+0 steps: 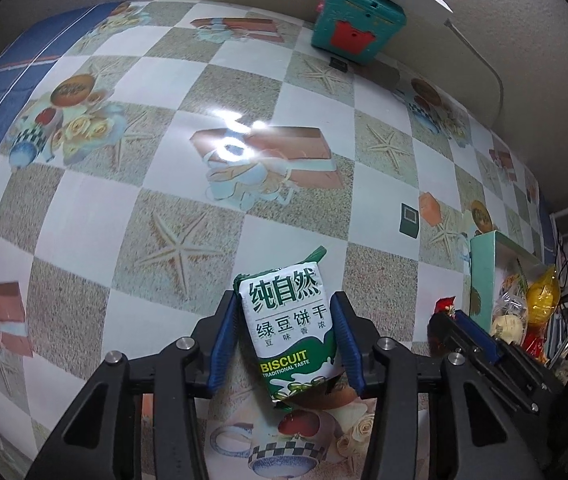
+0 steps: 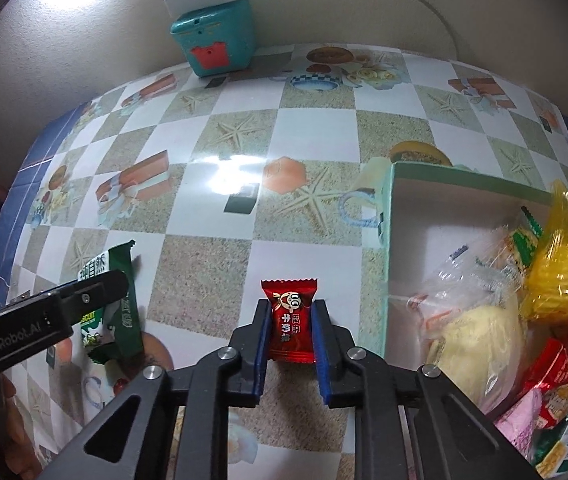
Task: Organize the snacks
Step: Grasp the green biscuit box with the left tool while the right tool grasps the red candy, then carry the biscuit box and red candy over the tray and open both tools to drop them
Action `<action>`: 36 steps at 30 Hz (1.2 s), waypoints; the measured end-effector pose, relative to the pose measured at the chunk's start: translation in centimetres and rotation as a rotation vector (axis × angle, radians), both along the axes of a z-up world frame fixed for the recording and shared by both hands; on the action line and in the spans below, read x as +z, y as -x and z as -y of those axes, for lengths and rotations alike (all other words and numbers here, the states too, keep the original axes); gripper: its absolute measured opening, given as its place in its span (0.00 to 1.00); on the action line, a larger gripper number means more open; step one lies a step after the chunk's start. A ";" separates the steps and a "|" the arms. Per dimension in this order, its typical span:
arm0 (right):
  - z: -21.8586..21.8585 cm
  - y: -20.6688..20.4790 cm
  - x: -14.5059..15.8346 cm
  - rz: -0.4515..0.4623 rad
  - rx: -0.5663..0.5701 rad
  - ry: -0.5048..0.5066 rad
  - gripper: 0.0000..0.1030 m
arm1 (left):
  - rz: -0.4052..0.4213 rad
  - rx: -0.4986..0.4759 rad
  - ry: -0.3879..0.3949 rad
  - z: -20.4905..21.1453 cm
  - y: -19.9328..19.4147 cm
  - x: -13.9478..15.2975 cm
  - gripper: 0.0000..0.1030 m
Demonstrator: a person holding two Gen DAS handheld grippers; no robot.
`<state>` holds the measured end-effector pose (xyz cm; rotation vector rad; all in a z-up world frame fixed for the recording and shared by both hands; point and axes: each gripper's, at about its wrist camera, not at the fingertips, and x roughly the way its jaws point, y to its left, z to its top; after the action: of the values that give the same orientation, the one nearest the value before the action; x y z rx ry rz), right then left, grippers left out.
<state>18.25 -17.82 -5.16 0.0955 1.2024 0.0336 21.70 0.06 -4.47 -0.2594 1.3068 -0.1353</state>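
Observation:
My left gripper (image 1: 286,302) is shut on a green and white biscuit packet (image 1: 294,320) and holds it over the table. The packet also shows in the right wrist view (image 2: 117,308), with the left gripper's black finger across it. My right gripper (image 2: 291,306) is shut on a red candy (image 2: 291,324) and holds it just left of the open mint-green box (image 2: 388,248). That box holds several wrapped snacks, among them a yellow packet (image 2: 564,276). In the left wrist view the box (image 1: 482,276) stands at the right, behind the right gripper (image 1: 450,312).
The table (image 2: 308,128) has a checkered cloth with starfish and gift prints. A teal toy box (image 2: 215,38) with a white device on top stands at the back by the wall. A small dark green square (image 2: 239,202) lies mid-table.

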 end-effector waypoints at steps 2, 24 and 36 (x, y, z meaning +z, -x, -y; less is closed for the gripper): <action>-0.3 0.3 0.0 -0.010 0.003 0.004 0.20 | -0.005 0.016 0.006 -0.2 0.2 0.0 0.46; -0.3 8.6 8.8 0.087 -0.010 -0.051 0.20 | 0.144 0.155 0.025 -1.8 9.0 10.9 0.46; 9.7 12.2 7.9 0.048 -0.226 -0.060 0.20 | 0.142 -0.036 0.058 8.9 10.5 10.8 0.46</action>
<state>6.08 -27.54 2.74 0.2814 1.1369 -0.1255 11.17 -8.83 6.38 -0.2708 1.1675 -0.2183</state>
